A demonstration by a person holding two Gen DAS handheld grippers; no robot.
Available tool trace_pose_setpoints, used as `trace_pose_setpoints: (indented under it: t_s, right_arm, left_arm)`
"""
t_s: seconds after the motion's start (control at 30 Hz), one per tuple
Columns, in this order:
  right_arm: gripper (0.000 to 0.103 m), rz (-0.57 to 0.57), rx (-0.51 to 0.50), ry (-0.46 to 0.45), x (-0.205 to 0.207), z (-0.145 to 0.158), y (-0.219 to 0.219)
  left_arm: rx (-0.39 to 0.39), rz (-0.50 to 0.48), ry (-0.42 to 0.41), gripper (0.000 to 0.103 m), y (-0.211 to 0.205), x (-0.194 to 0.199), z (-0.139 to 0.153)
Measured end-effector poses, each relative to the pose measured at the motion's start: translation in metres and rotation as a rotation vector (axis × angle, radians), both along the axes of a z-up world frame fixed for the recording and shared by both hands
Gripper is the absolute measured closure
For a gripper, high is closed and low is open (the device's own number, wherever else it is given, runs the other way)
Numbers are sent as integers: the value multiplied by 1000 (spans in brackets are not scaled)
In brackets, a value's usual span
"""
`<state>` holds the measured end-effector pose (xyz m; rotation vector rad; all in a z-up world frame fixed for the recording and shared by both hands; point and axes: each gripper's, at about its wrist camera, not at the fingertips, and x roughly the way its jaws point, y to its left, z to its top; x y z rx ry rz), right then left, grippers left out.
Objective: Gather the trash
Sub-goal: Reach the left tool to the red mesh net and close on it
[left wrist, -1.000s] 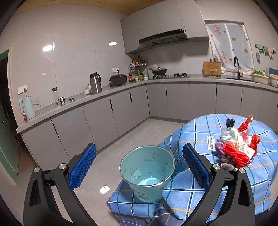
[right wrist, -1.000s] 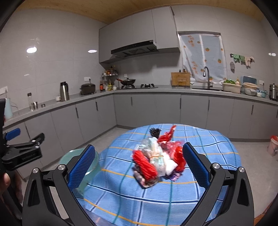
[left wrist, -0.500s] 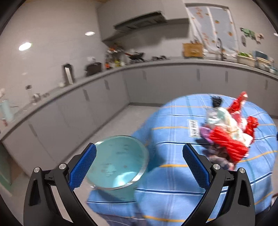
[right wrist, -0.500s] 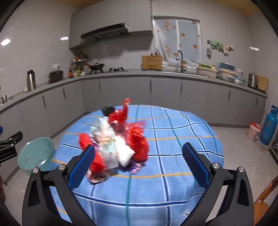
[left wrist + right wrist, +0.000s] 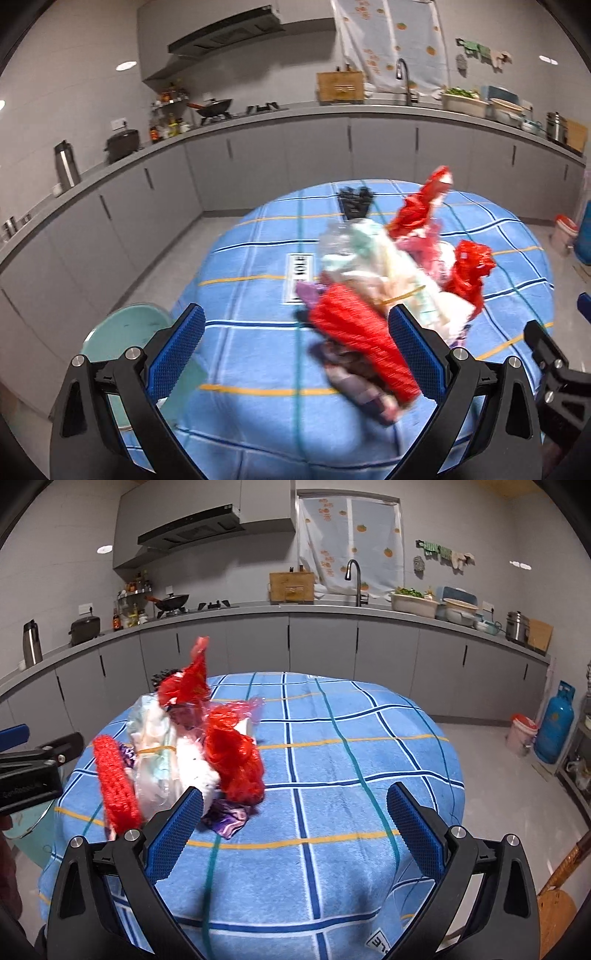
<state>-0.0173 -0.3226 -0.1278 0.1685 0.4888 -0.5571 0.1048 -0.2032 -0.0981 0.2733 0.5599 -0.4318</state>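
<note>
Left wrist: open left claw (image 5: 295, 354) over trash pile (image 5: 384, 280).

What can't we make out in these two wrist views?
- Bin, left wrist: mostly hidden behind the left claw and the table edge; contents not visible.
- Trash pile, left wrist: motion-blurred, single items unclear.
- Purple wrapper, right wrist: partly behind the right claw.
- Cloth label: cut off.

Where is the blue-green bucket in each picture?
Left wrist view: the bucket sits low on the left, beside the table edge, partly behind the left gripper.
Right wrist view: only a sliver of it at the far left edge.
Shared landmark: the trash pile.
</note>
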Motion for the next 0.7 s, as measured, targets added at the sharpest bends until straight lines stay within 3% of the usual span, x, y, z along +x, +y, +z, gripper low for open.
trace_pose_setpoints:
  t_s: [0.13,0.23,0.4,0.5,0.6,0.7]
  right_arm:
    - [9,-7,23,-1,2,-8,-12]
    - [21,3,62,9,3,-12,-18]
    - [25,28,89,16,4,-15,-15]
    - [25,36,87,10,3,-13,-12]
    - [25,40,80,-6,4,-11,-10]
    - [24,52,69,-18,4,-6,-5]
  left_arm:
    - [23,-12,30,6,-19,7,-14]
    - [26,-19,78,8,-27,14,-27]
    - [-2,-59,119,35,-28,14,-34]
    - [-13,-97,129,67,-28,11,-32]
    - [-20,-128,133,86,-26,9,-29]
    - [-37,-143,128,90,-21,7,-22]
